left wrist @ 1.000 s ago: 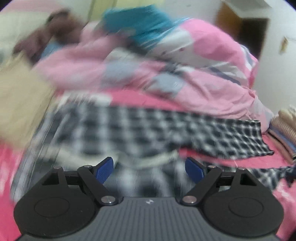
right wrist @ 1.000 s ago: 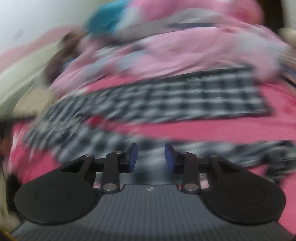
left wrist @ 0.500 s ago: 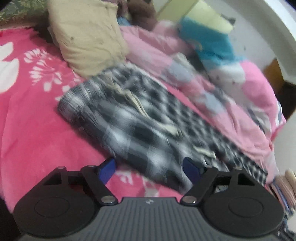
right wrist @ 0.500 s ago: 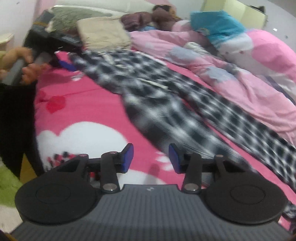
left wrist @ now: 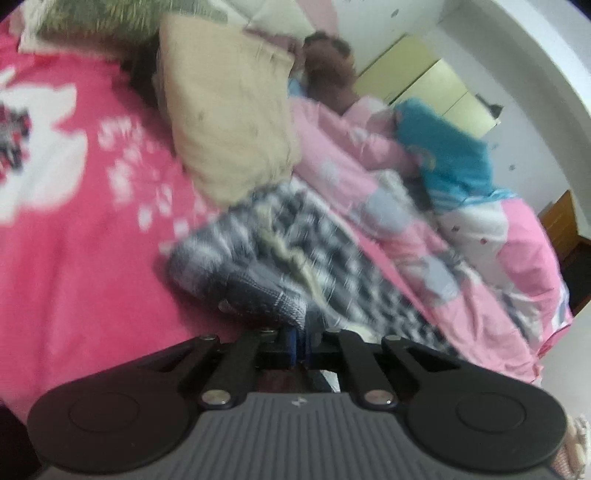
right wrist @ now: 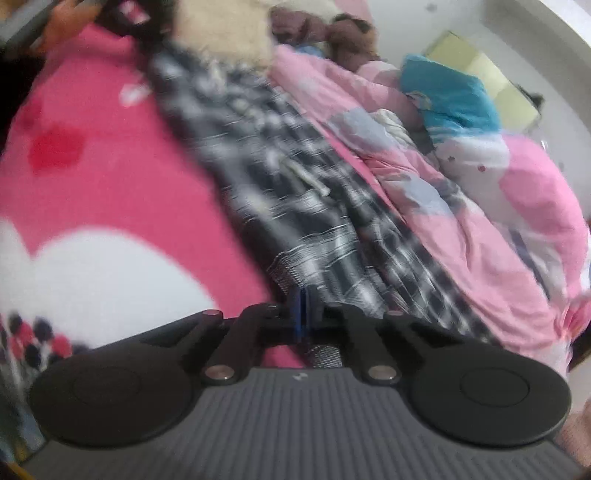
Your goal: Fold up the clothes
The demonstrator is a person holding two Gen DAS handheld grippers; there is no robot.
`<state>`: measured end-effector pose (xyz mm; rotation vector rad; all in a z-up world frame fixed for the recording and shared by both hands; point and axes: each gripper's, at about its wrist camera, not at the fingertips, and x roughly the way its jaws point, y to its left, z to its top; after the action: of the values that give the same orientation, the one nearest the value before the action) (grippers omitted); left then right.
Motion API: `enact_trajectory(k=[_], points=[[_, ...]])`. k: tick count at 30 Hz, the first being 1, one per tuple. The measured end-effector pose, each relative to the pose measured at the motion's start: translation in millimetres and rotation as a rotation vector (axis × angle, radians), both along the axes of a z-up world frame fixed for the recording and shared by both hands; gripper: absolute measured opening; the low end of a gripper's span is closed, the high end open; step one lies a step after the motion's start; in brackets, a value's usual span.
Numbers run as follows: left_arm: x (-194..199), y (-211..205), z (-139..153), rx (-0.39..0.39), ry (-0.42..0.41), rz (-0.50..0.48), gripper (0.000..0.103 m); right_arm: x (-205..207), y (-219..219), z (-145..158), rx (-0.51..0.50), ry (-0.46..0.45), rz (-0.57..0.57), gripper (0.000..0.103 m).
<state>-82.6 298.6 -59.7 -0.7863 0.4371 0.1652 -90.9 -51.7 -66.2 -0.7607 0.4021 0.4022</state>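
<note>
Black-and-white plaid trousers (left wrist: pixel 332 258) lie lengthwise on a pink bedspread (left wrist: pixel 92 240), with a pale drawstring (left wrist: pixel 291 254) at the waist. My left gripper (left wrist: pixel 297 341) sits at the waistband's near corner, its jaws closing until the blue pads meet with plaid cloth pinched between them. In the right wrist view the trousers (right wrist: pixel 280 177) run away toward the top left. My right gripper (right wrist: pixel 303 314) is at the near edge of a leg, its jaws closing likewise, pads together on the fabric, which also hangs under the fingers.
A beige pillow (left wrist: pixel 229 129) lies just beyond the waistband. A bunched pink quilt (left wrist: pixel 461 277) with a blue cushion (left wrist: pixel 443 147) and a brown plush toy (left wrist: pixel 332 74) borders the trousers on the right. A hand (right wrist: pixel 62 18) shows at the right view's top left.
Both grippers have moved in low over the bed to the trousers' near edge and gone from open to shut, each with plaid cloth between its pads.
</note>
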Motion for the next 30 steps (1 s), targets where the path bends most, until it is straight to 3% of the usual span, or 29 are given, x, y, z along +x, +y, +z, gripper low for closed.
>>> enact_trajectory(k=[4,6,10,13,15,17,19,20,22,25,28,30], points=[[-14,17,18,0.0,0.013,-0.044,0.004,-2,-25,41,0.227,0.142,0.016,0.0],[-14,18,14,0.018,0.065,-0.057,0.004,-4,-34,47,0.296,0.227,0.043,0.0],[-20,21,-5,0.015,0.16,-0.074,0.005,-10,-33,24,0.276,0.348,0.086,0.0],[-26,23,-13,-0.004,0.158,-0.106,0.008,-15,-31,9,0.252,0.365,0.082,0.001],[-35,26,-10,0.002,0.124,-0.095,0.026,-21,-32,16,0.269,0.34,0.102,0.003],[-45,30,-6,0.01,0.085,-0.073,0.059,-28,-33,23,0.285,0.316,0.123,0.004],[-48,35,-3,0.012,0.077,-0.035,0.065,-32,-34,28,0.297,0.29,0.157,0.014],[-48,38,-3,0.012,0.08,-0.013,0.066,-33,-31,28,0.291,0.274,0.175,0.026],[-41,46,-7,-0.004,0.098,0.031,0.066,-36,-24,25,0.264,0.249,0.209,0.035],[-25,55,-13,-0.031,0.094,0.044,0.066,-34,-9,13,0.193,0.224,0.229,0.043],[-9,51,-16,0.004,0.097,0.04,0.063,-30,-1,-1,0.144,0.197,0.22,0.044],[-2,45,-15,0.048,0.108,0.053,0.042,-23,0,-3,0.174,0.202,0.191,0.041]])
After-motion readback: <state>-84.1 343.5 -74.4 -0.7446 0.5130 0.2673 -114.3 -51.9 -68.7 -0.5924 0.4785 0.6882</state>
